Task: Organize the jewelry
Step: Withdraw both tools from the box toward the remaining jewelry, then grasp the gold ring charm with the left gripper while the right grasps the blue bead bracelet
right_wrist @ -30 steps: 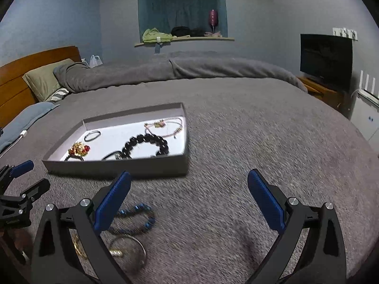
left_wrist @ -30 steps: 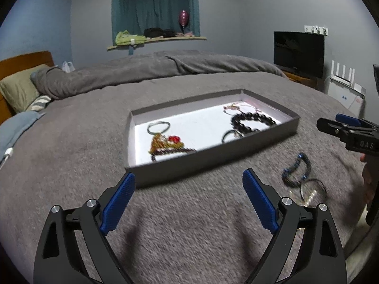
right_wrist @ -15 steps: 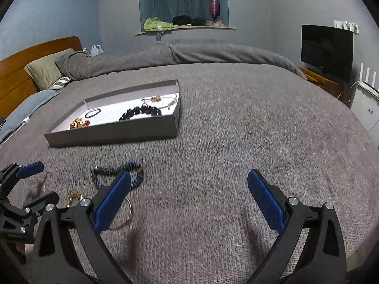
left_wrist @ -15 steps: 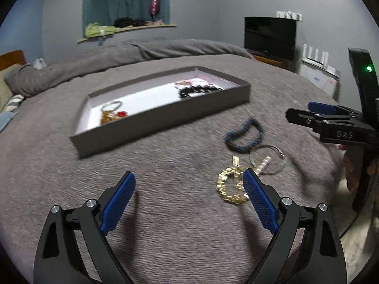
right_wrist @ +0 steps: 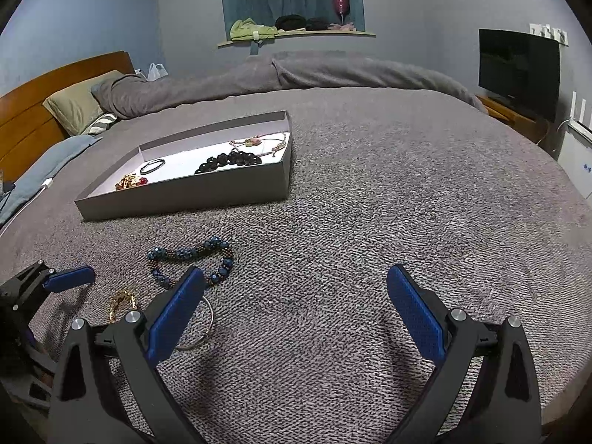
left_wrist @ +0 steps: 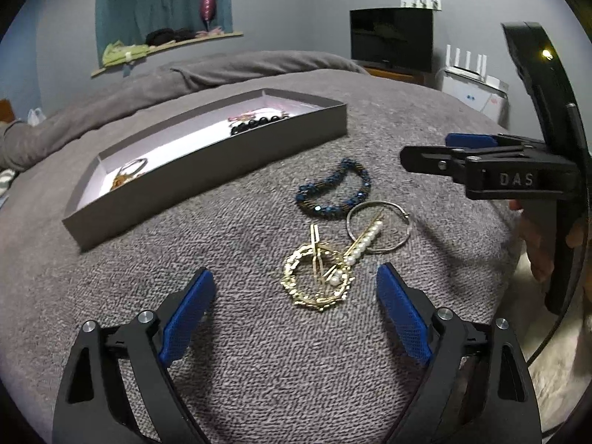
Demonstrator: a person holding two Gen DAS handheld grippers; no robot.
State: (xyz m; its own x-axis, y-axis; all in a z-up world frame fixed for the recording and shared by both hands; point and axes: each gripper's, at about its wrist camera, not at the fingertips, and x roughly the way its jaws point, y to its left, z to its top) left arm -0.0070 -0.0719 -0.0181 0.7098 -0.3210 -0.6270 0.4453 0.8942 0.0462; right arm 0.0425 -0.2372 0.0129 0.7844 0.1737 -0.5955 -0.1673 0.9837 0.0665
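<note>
The left claw (left_wrist: 294,310) hovered low over the bed (left_wrist: 259,370), level, its blue pads spread wide and holding nothing. The gold chain bracelet (left_wrist: 317,277) lay on the blanket just ahead of it, between the two pads, with a pearl hair clip (left_wrist: 364,238) across its rim. Beyond the gold chain bracelet lay a thin metal bangle (left_wrist: 379,226), and past that a blue beaded bracelet (left_wrist: 335,194). The grey tray (left_wrist: 207,168) sat farther off behind them, already holding several pieces. The right claw (right_wrist: 296,312) also hung wide apart and empty, with the blue beaded bracelet (right_wrist: 192,262) just beyond its left pad.
</note>
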